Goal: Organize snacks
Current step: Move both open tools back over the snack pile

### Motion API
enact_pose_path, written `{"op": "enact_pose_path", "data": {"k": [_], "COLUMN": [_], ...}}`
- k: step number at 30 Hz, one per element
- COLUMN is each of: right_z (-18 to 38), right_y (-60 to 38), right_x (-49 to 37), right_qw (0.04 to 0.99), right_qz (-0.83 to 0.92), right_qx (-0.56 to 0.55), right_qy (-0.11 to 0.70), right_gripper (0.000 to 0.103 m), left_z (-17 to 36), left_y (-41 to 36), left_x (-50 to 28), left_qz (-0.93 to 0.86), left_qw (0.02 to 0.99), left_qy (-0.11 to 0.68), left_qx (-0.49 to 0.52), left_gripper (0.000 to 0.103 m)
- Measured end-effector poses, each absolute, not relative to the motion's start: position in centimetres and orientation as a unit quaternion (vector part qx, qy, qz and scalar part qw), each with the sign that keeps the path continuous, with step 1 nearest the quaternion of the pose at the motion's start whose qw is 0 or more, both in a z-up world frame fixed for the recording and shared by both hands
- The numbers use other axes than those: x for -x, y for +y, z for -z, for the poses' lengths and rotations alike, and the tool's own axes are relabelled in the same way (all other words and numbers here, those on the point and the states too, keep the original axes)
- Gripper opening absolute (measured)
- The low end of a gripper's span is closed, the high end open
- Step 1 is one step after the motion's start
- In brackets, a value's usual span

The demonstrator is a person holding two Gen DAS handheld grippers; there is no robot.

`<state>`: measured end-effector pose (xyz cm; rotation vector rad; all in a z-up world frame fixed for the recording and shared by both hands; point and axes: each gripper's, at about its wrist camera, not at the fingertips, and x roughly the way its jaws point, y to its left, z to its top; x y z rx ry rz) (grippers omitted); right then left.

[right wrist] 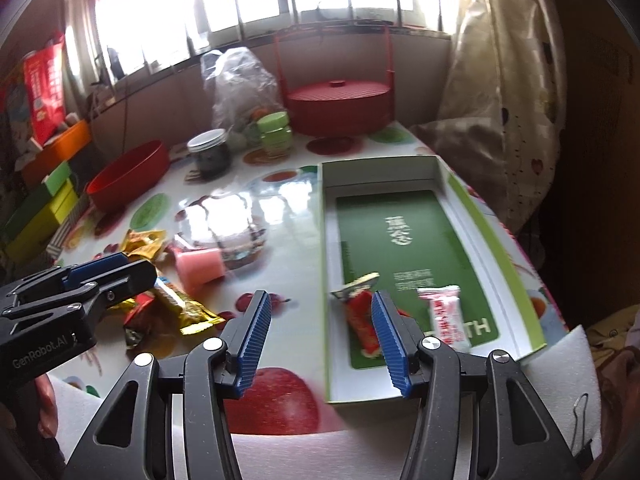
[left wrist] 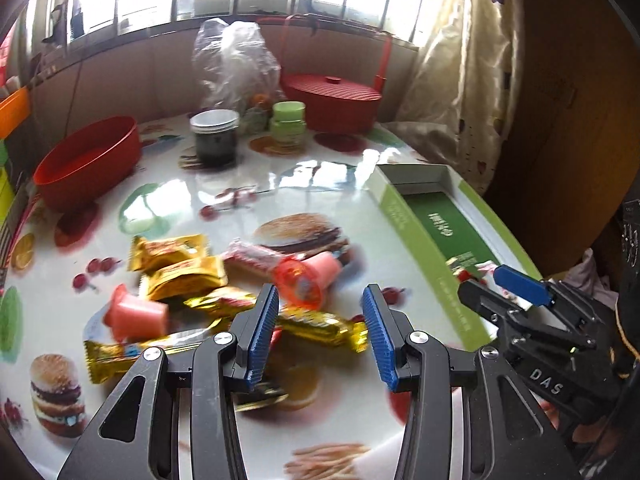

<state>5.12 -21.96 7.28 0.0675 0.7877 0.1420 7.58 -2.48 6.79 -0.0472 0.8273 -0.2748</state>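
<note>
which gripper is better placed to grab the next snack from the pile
Left. The left gripper hovers open right over the gold wrapped bars in the pile on the table. The right gripper is open over the green box, beside the red snack already inside, away from the pile.

Counted on the table:

- Gold-wrapped snack bars (left wrist: 182, 268): at least five, heaped together; exact count unclear owing to overlap and blur.
- Pink jelly cups (left wrist: 134, 316): two.
- Pink-and-white wrapped snacks: two, one in the heap (left wrist: 250, 258), one in the box (right wrist: 442, 312).
- Red wrapped snack (right wrist: 362, 322): one, in the box.
- Green-and-white open box (right wrist: 472, 232): one.
- Red open bowl (left wrist: 86, 162): one.
- Red lidded container (left wrist: 332, 98): one.
- Dark jar with metal lid (left wrist: 214, 138): one.
- Green-lidded jars (left wrist: 288, 120): two, stacked.
- Clear plastic bag (left wrist: 232, 64): one.
</note>
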Motion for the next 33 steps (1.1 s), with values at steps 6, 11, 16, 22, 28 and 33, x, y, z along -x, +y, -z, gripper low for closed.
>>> {"op": "enact_pose_path", "data": {"k": [6,11,16,22,28,33], "right_z": [-6.6,-6.0,-5.1,-4.4,-3.4,-2.4], "right_y": [-19.5,-17.8,-16.1,-13.4,-11.7,-10.9], "right_x": [-5.6,-5.9,-6.4,-7.1,-8.1,-9.0], "right_qw": [0.914,0.907,0.894,0.883,0.874,0.863], "right_qz": [-0.104,-0.13,-0.173,-0.212,-0.224,-0.237], "right_qx": [-0.024,-0.017,-0.009,0.027,0.06,0.077], "right_qy": [0.392,0.401,0.412,0.417,0.428,0.439], "right_gripper": [0.052,0.052,0.052,0.052,0.052,0.052], "left_z": [-6.0,-5.2,-4.2,-3.6,-3.2,-2.9], "left_y": [0.3,2.5,4.0,5.6,7.2,7.6], "left_x": [-7.4,-7.3,-7.4,-7.4,-7.4,-7.6], "left_qz": [0.112,0.098,0.081,0.077,0.074,0.092], "left_qw": [0.907,0.907,0.903,0.9,0.898,0.895], "left_qy": [0.406,0.409,0.422,0.429,0.434,0.436], "left_qx": [0.027,0.025,0.003,-0.003,-0.006,-0.025], "left_gripper": [0.045,0.045,0.045,0.045,0.045,0.045]}}
